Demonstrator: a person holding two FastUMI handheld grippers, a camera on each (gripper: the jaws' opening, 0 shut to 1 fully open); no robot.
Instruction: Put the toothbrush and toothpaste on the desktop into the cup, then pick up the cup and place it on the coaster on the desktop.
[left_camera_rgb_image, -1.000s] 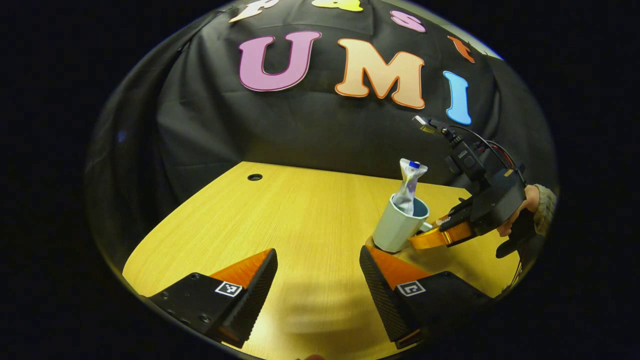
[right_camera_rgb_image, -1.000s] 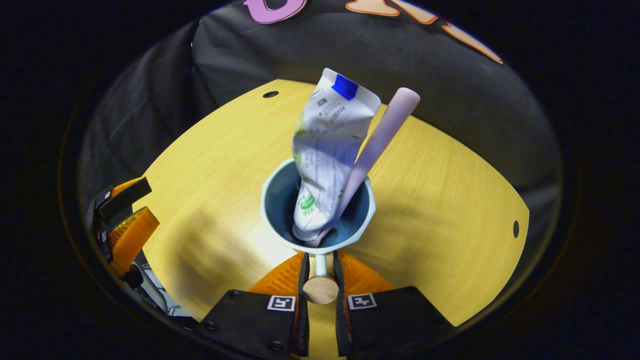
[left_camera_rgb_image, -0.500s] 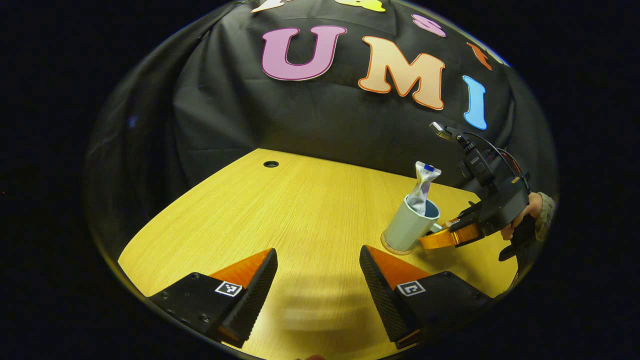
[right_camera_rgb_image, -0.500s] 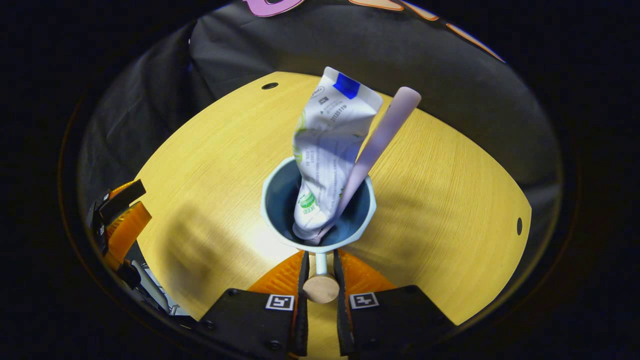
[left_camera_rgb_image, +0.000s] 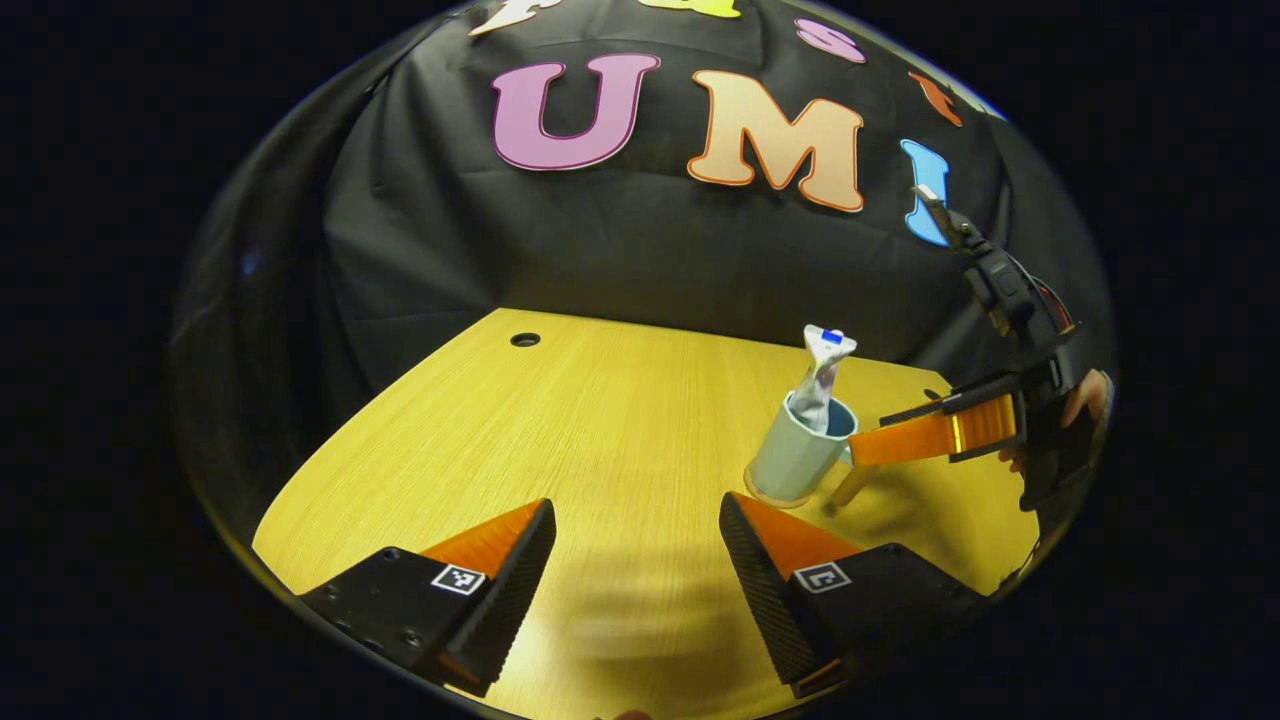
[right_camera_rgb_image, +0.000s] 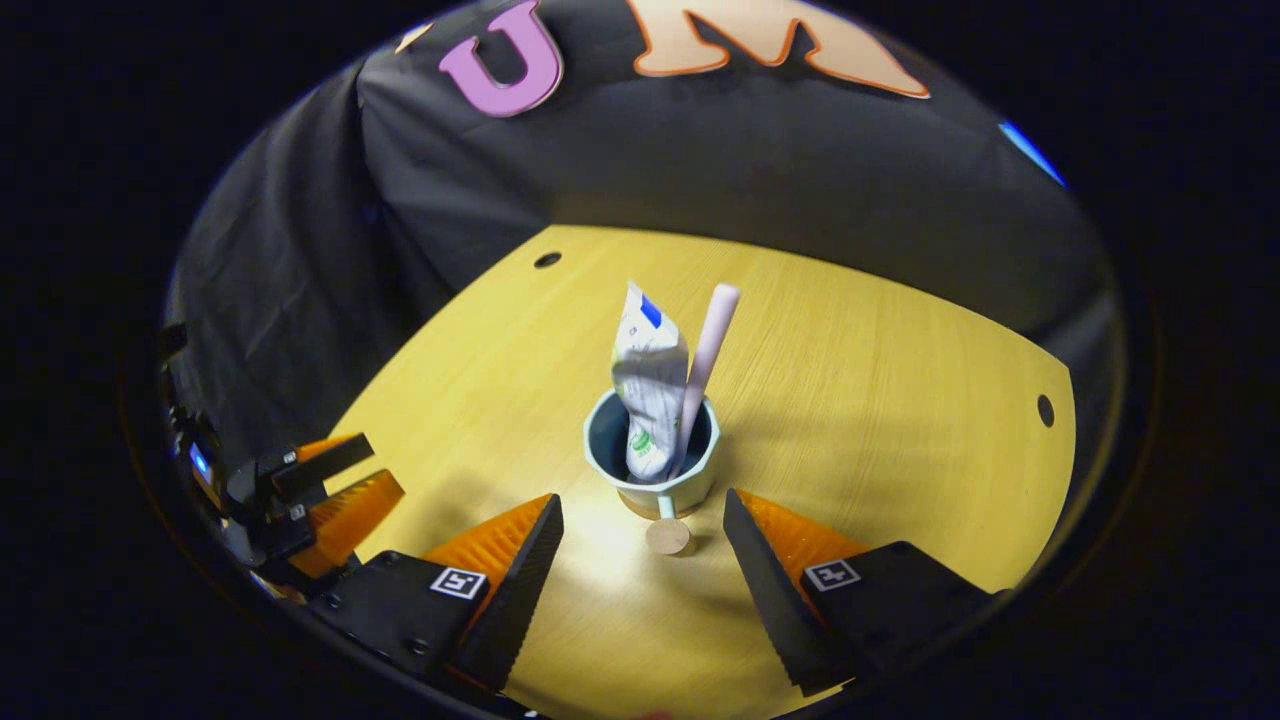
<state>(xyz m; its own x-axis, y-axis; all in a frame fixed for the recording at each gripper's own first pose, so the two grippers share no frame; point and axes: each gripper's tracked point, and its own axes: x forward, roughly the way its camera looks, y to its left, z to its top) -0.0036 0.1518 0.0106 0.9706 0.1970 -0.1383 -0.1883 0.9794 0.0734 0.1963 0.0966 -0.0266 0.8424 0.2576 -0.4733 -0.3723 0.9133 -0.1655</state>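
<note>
Cup: the cup (right_camera_rgb_image: 652, 462) stands upright on the desk (right_camera_rgb_image: 880, 380), with its handle (right_camera_rgb_image: 667, 530) sticking out toward the right gripper.
Inside the cup: the toothpaste (right_camera_rgb_image: 648, 385) and the pink toothbrush (right_camera_rgb_image: 703, 360) both stand in it, leaning a bit.
Coaster: a thin round edge peeks out under the cup in the left gripper view, so the cup looks like it sits on the coaster (left_camera_rgb_image: 770, 497).
What changed: half a second ago the right gripper (right_camera_rgb_image: 640, 565) was pinching the handle. Now its fingers are spread wide and it has pulled back, with the handle out in front of them and nothing held.
Right gripper from the side: in the left gripper view it hangs just beside the cup, not touching it.
Left gripper: the left gripper (left_camera_rgb_image: 635, 565) is wide open too, holds nothing, and has stayed low over the desk, apart from the cup.
What it means: the cup was let go and it did not tip. The job looks done, I think.
</note>
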